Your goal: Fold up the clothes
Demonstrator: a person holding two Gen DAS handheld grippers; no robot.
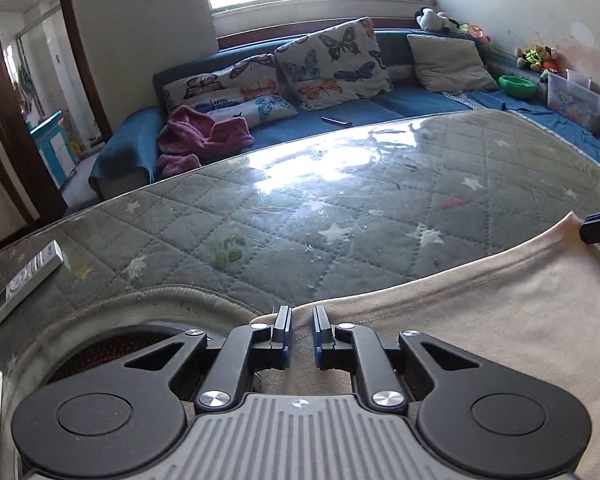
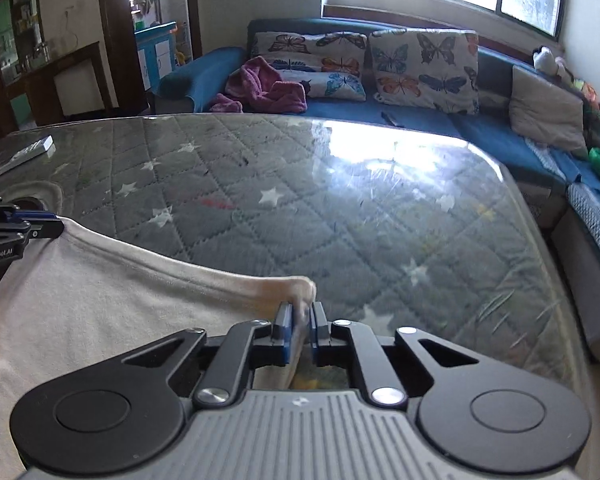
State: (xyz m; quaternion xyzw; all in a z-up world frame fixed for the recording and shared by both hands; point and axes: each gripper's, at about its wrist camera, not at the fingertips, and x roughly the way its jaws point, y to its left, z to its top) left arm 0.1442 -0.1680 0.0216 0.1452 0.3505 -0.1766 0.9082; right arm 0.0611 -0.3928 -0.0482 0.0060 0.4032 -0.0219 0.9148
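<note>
A beige garment (image 1: pixel 480 320) is held stretched above a glass-topped table (image 1: pixel 300 208) with a grey quilted star cloth under the glass. My left gripper (image 1: pixel 301 334) is shut on the garment's left corner, the cloth pinched between its blue pads. My right gripper (image 2: pixel 301 334) is shut on the garment's (image 2: pixel 100 300) right corner; a bunched tip of cloth sticks out past the fingers. Each gripper shows at the edge of the other's view: the right one (image 1: pixel 598 230) and the left one (image 2: pixel 28 226). The hem hangs taut between them.
A white remote (image 1: pixel 20 284) lies on the table's left side, also in the right wrist view (image 2: pixel 22 156). A round cut-out with a red-black heater (image 1: pixel 112 354) is below my left gripper. Behind the table is a blue sofa (image 1: pixel 360 108) with butterfly pillows, a magenta garment (image 1: pixel 204 132) and toys.
</note>
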